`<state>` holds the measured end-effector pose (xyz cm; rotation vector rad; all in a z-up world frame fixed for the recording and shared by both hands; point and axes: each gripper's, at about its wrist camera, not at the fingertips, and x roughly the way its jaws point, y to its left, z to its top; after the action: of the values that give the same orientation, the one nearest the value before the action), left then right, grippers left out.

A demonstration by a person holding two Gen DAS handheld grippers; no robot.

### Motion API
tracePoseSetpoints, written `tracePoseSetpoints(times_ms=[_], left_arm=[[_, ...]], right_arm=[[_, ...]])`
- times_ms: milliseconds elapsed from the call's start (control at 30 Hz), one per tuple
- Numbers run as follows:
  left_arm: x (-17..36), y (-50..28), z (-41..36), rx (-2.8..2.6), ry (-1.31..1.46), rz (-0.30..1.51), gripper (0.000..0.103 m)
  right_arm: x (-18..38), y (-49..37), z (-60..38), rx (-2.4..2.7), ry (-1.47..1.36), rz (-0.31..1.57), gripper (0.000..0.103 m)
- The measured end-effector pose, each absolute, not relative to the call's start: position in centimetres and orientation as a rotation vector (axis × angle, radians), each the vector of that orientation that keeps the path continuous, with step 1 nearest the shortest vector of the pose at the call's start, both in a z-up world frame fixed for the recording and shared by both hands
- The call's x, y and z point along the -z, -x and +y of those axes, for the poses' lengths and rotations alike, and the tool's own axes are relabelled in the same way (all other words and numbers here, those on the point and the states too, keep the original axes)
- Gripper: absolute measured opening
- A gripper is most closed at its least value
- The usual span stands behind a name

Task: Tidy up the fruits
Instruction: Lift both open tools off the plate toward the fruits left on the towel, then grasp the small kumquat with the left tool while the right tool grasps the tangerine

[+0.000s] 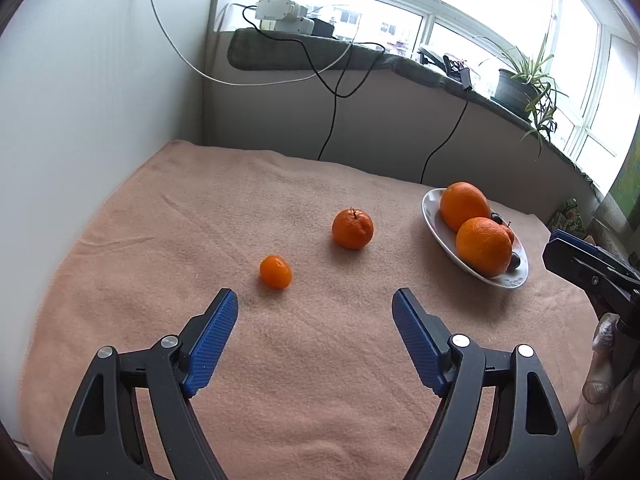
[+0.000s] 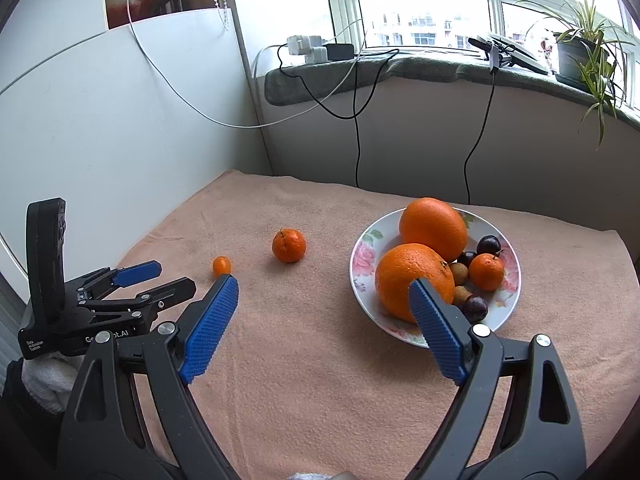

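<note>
We've got a tangerine [image 1: 353,229] and a tiny kumquat [image 1: 275,272] loose on the peach blanket [image 1: 320,380], apart from each other. The floral plate [image 2: 362,264] to their right holds two big oranges [image 2: 433,229], a small one and some dark plums. Our left gripper [image 1: 315,304] and right gripper [image 2: 322,292] both hang spread wide, grasping nothing.

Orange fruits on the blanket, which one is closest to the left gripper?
The small kumquat-sized one, just beyond the left gripper; the bigger stemmed mandarin lies farther off.
</note>
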<state>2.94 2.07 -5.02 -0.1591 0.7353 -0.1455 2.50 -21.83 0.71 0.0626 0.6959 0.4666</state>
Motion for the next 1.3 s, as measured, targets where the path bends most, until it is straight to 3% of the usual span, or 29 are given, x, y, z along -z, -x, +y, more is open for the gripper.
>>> tracePoseSetpoints(times_ms=[867, 967, 1133, 1200, 1300], left_arm=[[7.6, -5.1, 5.0, 0.160, 0.206, 0.802, 0.058], [7.8, -5.6, 5.0, 0.166, 0.208, 0.811, 0.055], [8.2, -6.4, 5.1, 0.185, 0.226, 0.829, 0.046], [8.3, -6.7, 5.2, 0.183, 0.228, 0.832, 0.045], [8.5, -6.9, 5.4, 0.186, 0.239, 0.840, 0.044]], right_arm=[[1.4, -7.1, -13.8, -0.538, 0.071, 0.752, 0.089], [2.0, -8.3, -13.6, -0.548, 0.066, 0.781, 0.083], [3.2, -10.2, -13.2, -0.554, 0.065, 0.822, 0.082], [3.6, -10.9, -13.1, -0.558, 0.064, 0.841, 0.074], [4.3, -11.5, -12.5, -0.565, 0.073, 0.861, 0.071]])
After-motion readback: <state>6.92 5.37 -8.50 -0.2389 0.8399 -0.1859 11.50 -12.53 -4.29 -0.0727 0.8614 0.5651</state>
